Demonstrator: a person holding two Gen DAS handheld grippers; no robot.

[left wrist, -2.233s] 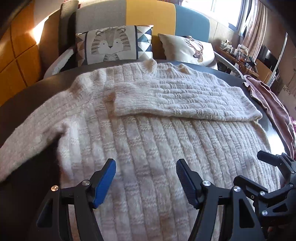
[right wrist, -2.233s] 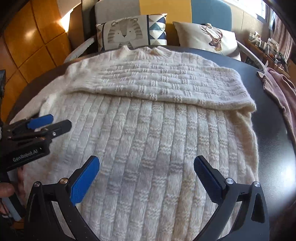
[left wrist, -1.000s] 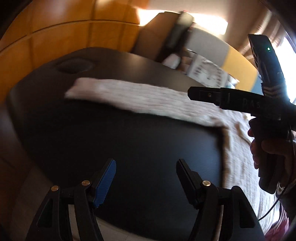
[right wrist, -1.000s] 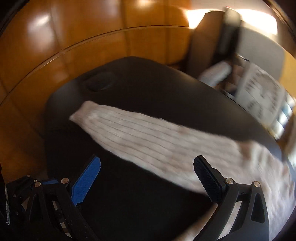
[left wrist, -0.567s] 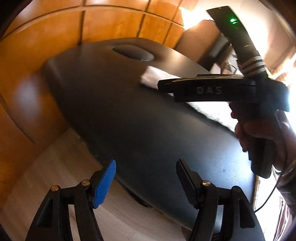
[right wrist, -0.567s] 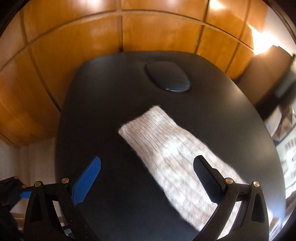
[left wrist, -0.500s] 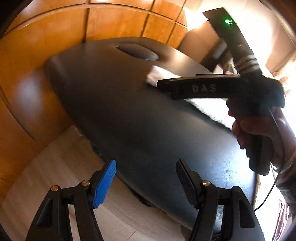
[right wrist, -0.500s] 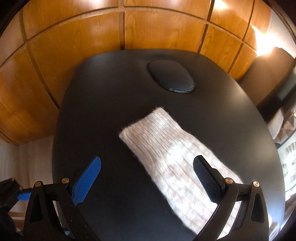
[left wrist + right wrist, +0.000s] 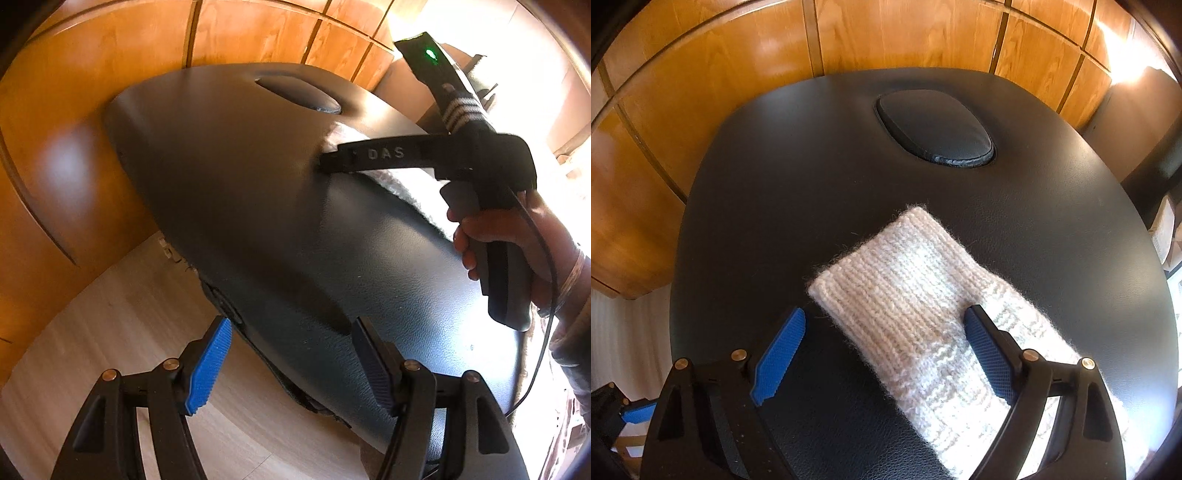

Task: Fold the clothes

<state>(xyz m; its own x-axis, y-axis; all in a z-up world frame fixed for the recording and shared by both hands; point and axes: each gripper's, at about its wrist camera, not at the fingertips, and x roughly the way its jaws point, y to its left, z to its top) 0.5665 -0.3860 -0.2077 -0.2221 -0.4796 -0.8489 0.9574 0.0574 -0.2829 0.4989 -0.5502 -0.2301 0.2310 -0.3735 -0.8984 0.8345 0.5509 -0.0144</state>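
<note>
Right hand-held gripper (image 9: 882, 347) closing over the cream knit sweater sleeve cuff (image 9: 897, 288) on the black counter (image 9: 812, 177), pads not yet pressing, left hand-held gripper (image 9: 291, 358) wide, empty, at the counter's edge.

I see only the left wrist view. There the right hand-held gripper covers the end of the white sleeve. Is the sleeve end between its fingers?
Observer: Yes. In the right wrist view the sleeve lies flat on the black table. Its cuff is between the fingers of the right hand-held gripper, whose jaws are closing.
Operator: Do both pads press on the knit?
Observer: No. The blue pad on the picture's left stands apart from the knit, over bare table.
Operator: Does the cuff reach past the fingertips?
Observer: Yes. The cuff's edge lies beyond them, toward the oval cushion set into the table.
</note>
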